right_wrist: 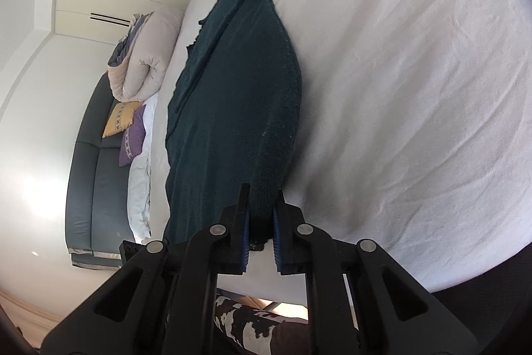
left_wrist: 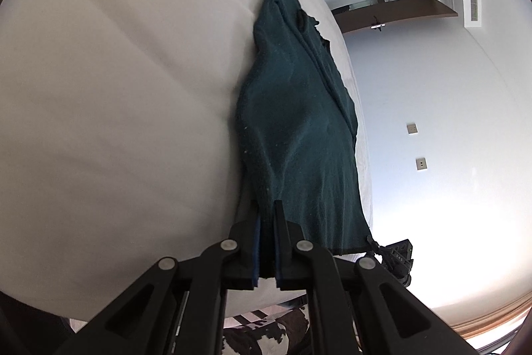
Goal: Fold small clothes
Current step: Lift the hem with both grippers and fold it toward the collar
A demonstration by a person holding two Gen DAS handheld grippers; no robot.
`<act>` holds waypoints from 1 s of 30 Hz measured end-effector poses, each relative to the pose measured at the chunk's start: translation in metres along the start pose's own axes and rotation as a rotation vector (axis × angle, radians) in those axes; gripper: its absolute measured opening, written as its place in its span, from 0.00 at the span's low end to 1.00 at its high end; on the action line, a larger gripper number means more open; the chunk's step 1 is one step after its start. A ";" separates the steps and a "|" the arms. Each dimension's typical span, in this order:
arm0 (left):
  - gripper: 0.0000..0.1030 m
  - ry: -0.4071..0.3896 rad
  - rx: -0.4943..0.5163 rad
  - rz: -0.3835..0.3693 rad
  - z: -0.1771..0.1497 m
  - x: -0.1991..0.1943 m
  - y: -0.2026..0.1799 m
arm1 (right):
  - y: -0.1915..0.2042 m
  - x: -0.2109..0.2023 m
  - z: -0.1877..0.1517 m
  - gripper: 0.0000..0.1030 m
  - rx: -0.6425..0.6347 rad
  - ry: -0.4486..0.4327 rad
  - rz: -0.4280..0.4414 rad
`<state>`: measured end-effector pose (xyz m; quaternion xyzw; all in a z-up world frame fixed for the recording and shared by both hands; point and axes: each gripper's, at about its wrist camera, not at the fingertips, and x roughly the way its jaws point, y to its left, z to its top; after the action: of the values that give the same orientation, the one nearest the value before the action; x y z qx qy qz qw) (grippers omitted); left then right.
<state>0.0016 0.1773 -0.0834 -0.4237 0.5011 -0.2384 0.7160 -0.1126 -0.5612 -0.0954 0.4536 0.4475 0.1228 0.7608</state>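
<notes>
A dark teal knitted garment (left_wrist: 299,135) lies stretched out on the white bed sheet (left_wrist: 116,88). My left gripper (left_wrist: 267,215) is shut on its near edge, the cloth pinched between the blue pads. In the right wrist view the same garment (right_wrist: 232,108) runs away from me over the sheet (right_wrist: 415,88). My right gripper (right_wrist: 262,205) is shut on a thick bunch of its near end. The far end of the garment narrows to a point near the bed's far side.
A rolled beige duvet (right_wrist: 146,55), a yellow cushion (right_wrist: 121,117) and a purple cushion (right_wrist: 133,138) lie against a dark headboard (right_wrist: 89,162). A black-and-white patterned rug (right_wrist: 252,325) shows below the bed edge. A wall with sockets (left_wrist: 412,128) stands beyond the bed.
</notes>
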 end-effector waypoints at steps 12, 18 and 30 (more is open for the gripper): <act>0.04 -0.029 -0.016 -0.117 0.011 -0.006 -0.022 | 0.027 -0.009 0.010 0.10 -0.033 -0.013 0.066; 0.04 -0.063 -0.032 -0.159 0.037 -0.007 -0.034 | 0.049 -0.007 0.033 0.10 -0.036 -0.035 0.100; 0.04 -0.125 0.000 -0.167 0.134 0.021 -0.072 | 0.100 0.027 0.134 0.10 -0.080 -0.099 0.080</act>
<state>0.1387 0.1722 -0.0149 -0.4780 0.4184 -0.2701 0.7235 0.0308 -0.5677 -0.0057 0.4460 0.3855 0.1483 0.7940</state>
